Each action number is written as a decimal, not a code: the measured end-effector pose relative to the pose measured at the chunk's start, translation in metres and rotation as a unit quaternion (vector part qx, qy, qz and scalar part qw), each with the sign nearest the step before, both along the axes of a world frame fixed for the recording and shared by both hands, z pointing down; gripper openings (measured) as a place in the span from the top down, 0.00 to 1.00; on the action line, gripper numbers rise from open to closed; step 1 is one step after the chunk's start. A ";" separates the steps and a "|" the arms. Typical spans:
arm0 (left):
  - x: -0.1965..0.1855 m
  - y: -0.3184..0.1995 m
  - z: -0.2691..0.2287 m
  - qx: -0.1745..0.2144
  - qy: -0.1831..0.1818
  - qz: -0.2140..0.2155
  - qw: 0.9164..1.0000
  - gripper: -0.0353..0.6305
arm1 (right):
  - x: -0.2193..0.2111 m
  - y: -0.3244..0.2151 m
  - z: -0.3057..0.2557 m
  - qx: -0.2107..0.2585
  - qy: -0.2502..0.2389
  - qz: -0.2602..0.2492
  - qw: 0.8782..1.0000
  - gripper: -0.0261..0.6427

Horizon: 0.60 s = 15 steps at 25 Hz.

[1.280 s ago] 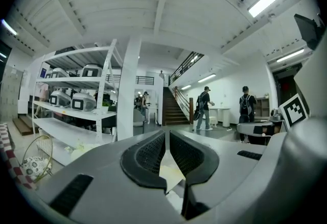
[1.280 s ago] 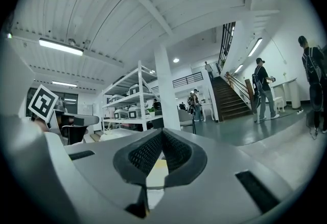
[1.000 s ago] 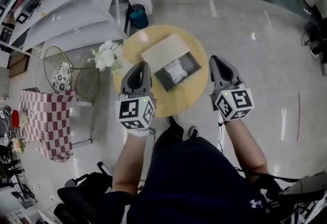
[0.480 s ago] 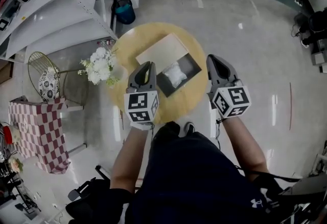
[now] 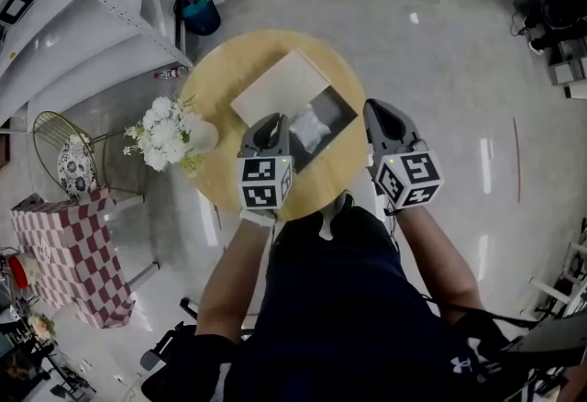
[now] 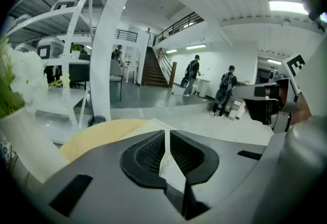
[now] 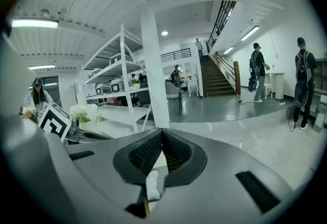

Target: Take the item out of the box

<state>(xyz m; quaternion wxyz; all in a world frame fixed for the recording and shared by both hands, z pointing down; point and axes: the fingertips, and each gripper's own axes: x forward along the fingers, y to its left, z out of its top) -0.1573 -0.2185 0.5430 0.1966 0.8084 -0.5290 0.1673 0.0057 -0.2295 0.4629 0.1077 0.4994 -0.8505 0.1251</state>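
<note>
Both tools have closed in on the box since the earlier frames, the left one most, and it now overlaps the box's near-left corner in the head view. Item 1: open dark grey rectangular box (image 5: 340, 109), resting on the round pale-yellow wooden surface (image 5: 223, 173). Item 2: flat beige lid panel (image 5: 278, 86), lying against the box's far-left side. Item 3: white bagged item (image 5: 310, 128), the thing to be taken out, lying inside the box, untouched. Item 4: left tool (image 5: 273, 121), jaws drawn together with only a thin slit between them, holding nothing. Item 5: right tool (image 5: 377, 107), just right of the box, off its rim, jaws likewise together and empty. Item 6: bunch of white flowers (image 5: 163, 130) in a white vase, well left of the box at the surface's edge. Status: approach only. Nothing has been lifted, and opening a tool, reaching into the box, gripping the bag and raising it clear all appear to remain.
</note>
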 end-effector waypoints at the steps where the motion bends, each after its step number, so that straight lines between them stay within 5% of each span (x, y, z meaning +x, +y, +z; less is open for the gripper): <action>1: 0.002 0.000 0.007 -0.011 0.000 0.000 1.000 0.88 | 0.001 0.000 0.004 -0.004 -0.002 0.000 1.000 0.95; 15: 0.034 0.005 0.079 -0.125 -0.044 -0.003 0.991 0.84 | 0.034 -0.009 0.051 -0.056 -0.036 -0.009 0.998 0.95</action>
